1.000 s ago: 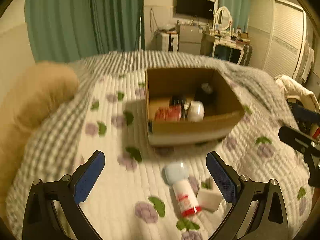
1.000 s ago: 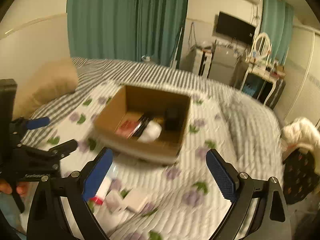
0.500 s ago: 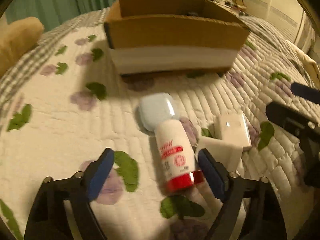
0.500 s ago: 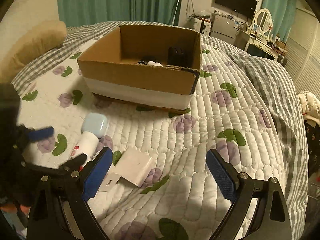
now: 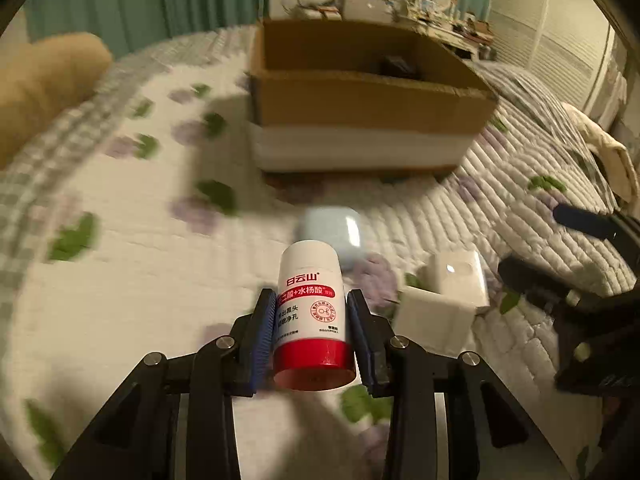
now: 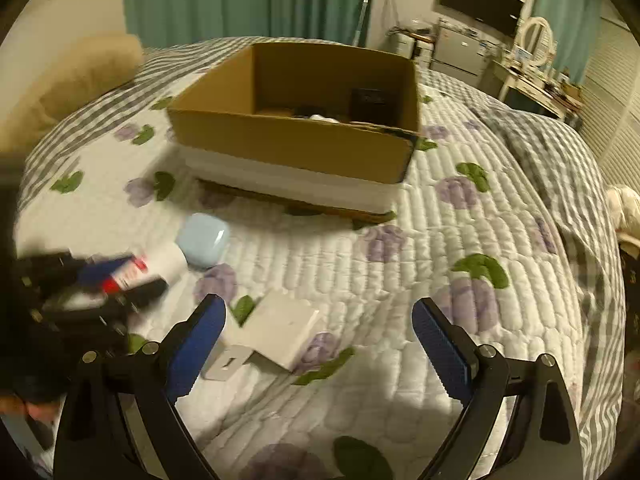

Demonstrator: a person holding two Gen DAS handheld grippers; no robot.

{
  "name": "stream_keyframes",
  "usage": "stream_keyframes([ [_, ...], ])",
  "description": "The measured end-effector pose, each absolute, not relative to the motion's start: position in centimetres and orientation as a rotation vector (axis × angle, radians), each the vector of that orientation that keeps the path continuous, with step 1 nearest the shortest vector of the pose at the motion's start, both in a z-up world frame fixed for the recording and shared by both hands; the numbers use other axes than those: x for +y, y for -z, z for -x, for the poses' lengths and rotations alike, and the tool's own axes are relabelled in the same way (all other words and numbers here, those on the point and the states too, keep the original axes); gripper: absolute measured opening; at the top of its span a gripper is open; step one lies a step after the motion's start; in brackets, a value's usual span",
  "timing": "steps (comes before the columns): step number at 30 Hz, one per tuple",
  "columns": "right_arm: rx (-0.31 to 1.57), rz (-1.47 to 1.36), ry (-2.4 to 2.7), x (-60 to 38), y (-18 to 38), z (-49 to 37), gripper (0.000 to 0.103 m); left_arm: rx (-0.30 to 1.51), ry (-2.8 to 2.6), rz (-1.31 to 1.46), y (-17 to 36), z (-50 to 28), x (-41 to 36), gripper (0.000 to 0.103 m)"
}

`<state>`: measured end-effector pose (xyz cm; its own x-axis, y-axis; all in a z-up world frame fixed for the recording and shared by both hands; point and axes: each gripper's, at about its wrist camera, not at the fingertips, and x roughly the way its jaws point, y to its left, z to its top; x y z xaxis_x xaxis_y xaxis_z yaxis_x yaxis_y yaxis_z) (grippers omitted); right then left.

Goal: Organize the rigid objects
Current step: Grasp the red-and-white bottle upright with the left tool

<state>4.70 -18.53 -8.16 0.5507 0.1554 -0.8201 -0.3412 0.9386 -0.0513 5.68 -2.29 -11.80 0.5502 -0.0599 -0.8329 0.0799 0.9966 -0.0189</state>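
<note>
Nearest the right gripper (image 6: 316,344), a white flat box (image 6: 280,334) lies on the quilt (image 6: 460,320) just ahead of its left finger, with a small white tab-like piece touching its near corner. To the right of that box the quilt is bare out to where it drops away at the bed's right edge. Between the white box and the cardboard box (image 6: 296,148) runs a strip of open quilt. A pale blue rounded case (image 5: 332,232) sits in that strip, beside the top end of the white bottle with a red cap (image 5: 310,312), though contact between them cannot be made out.

The surface is a white quilted bedspread printed with purple flowers and green leaves, over grey gingham at the edges. A tan pillow (image 5: 44,76) lies far left. Beyond the bed hang teal curtains (image 6: 240,0); a dark television (image 6: 480,0), a white cabinet, and a dressing table with an oval mirror stand at the far wall, and slatted wardrobe doors are at the right.

The left gripper (image 5: 312,328) is closed narrowly, both blue pads pressed against the sides of the bottle, red cap toward the camera. The bottle points toward the cardboard box; whether it is clear of the quilt cannot be told. The right gripper is spread wide and holds nothing, hovering over the quilt. The cardboard box stands open, with a dark object and other partly hidden items inside.
</note>
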Motion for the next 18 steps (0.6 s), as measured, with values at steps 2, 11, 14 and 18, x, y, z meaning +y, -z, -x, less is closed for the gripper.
stream_keyframes([
  [2, 0.95, 0.26, -0.338, -17.4, 8.4, -4.4, 0.095, 0.97, 0.062, -0.047, 11.1, -5.4, -1.7, 0.037],
  [11, 1.071, 0.581, -0.439, -11.3, 13.0, -3.4, 0.092, 0.974, 0.047, -0.046, 11.2, -3.9, -0.3, 0.037],
  [14, 1.106, 0.618, -0.415, -10.8, 14.1, -4.0, 0.085, 0.973, 0.053, -0.038, 11.3, -4.0, -0.3, 0.037],
  [18, 1.117, 0.622, -0.413, -10.6, 14.4, -4.3, 0.066, 0.975, 0.06, -0.028, 11.3, -3.9, -0.1, 0.037],
])
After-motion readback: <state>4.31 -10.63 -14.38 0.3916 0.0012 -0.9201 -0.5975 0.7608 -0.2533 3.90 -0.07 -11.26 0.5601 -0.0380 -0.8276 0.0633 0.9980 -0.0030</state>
